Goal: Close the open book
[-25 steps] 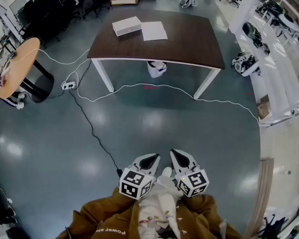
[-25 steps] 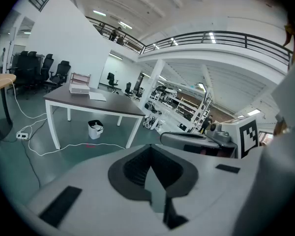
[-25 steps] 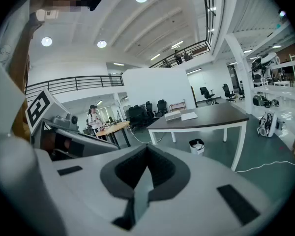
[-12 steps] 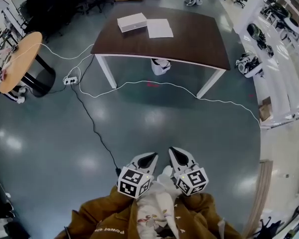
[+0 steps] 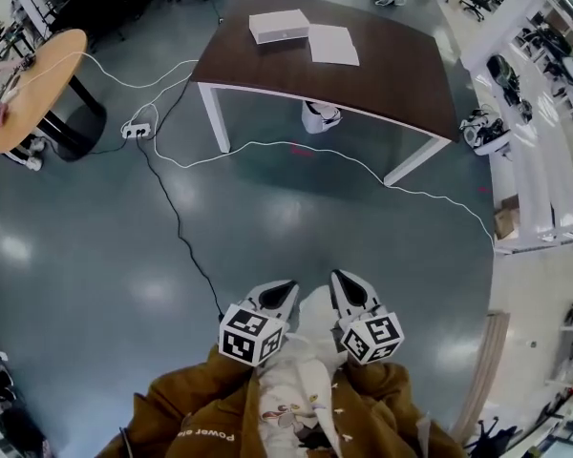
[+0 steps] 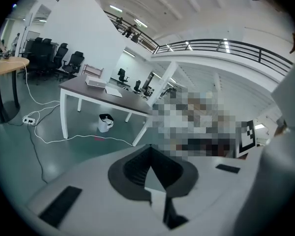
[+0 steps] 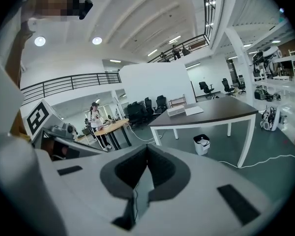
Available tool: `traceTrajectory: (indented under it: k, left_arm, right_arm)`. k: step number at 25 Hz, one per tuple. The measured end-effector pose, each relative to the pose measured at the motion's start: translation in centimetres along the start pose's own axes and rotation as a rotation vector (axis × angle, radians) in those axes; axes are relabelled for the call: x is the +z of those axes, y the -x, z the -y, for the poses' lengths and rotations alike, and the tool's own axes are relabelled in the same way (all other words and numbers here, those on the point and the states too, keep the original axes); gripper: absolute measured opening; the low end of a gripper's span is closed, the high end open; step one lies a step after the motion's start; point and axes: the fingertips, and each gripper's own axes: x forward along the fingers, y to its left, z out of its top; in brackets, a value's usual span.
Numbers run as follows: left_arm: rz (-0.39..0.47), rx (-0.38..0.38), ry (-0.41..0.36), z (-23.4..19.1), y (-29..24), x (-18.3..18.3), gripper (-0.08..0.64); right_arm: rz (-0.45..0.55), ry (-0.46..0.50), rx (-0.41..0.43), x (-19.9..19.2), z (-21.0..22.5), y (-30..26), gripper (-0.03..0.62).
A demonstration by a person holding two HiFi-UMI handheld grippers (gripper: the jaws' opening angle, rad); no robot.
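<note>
while the book (image 5: pixel 332 44) lies distant — left gripper (image 5: pixel 286 288), right gripper (image 5: pixel 340 279) closed.

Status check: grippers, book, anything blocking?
Left gripper and right gripper shut, empty, near the body. Flat white book on dark table, far ahead, not yet touched. White cable crosses the floor between.

Jaws of right tool (image 7: pixel 147 149) together, nothing between. Ahead, well apart: dark desk (image 7: pixel 226 112) carrying flat book (image 7: pixel 194 110) beside white box (image 7: pixel 176 111). Bin (image 7: pixel 201 144) under desk.
</note>
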Motion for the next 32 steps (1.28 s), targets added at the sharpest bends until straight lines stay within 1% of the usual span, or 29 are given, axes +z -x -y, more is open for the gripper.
traceTrajectory:
  k: [2, 5, 9, 11, 14, 16, 20, 25, 28, 32]
  left_arm:
    - [0.007, -0.004, -0.007, -1.2, 0.1, 1.0, 0.006]
    - [0.012, -0.001, -0.016, -2.6, -0.8, 2.7, 0.006]
    - [0.004, 0.008, -0.011, -5.1, -4.3, 5.7, 0.006]
    - [-0.005, 0.014, -0.016, -6.1, -7.0, 7.5, 0.006]
    - [-0.035, 0.028, -0.020, -7.4, -12.3, 10.8, 0.006]
    - [-0.040, 0.037, -0.020, -7.7, -15.9, 14.2, 0.006]
    - [-0.039, 0.035, -0.058, -7.0, -23.5, 21.6, 0.006]
    - [-0.091, 0.051, -0.082, -7.2, -32.4, 27.6, 0.006]
    - [-0.089, 0.074, -0.081, -8.0, -35.7, 30.5, 0.006]
    - [-0.086, 0.096, -0.052, -9.7, -38.6, 33.0, 0.006]
  right_arm:
    - [-0.007, -0.006, -0.010, 0.3, -0.2, -1.1, 0.006]
    - [-0.022, 0.013, -0.011, 1.3, 0.3, -3.2, 0.005]
    - [-0.023, 0.005, -0.007, 3.0, 3.3, -7.3, 0.005]
    - [-0.025, -0.009, 0.000, 4.0, 5.9, -9.5, 0.005]
    - [-0.038, -0.043, 0.010, 5.9, 11.1, -13.2, 0.005]
    - [-0.030, -0.056, 0.015, 8.6, 14.9, -15.3, 0.005]
    - [-0.007, -0.041, 0.033, 14.7, 22.3, -18.5, 0.005]
    - [-0.007, -0.090, 0.056, 19.4, 31.7, -22.7, 0.005]
    - [-0.004, -0.087, 0.071, 21.6, 35.4, -24.7, 0.005]
    - [-0.020, -0.076, 0.092, 22.7, 37.7, -27.3, 0.005]
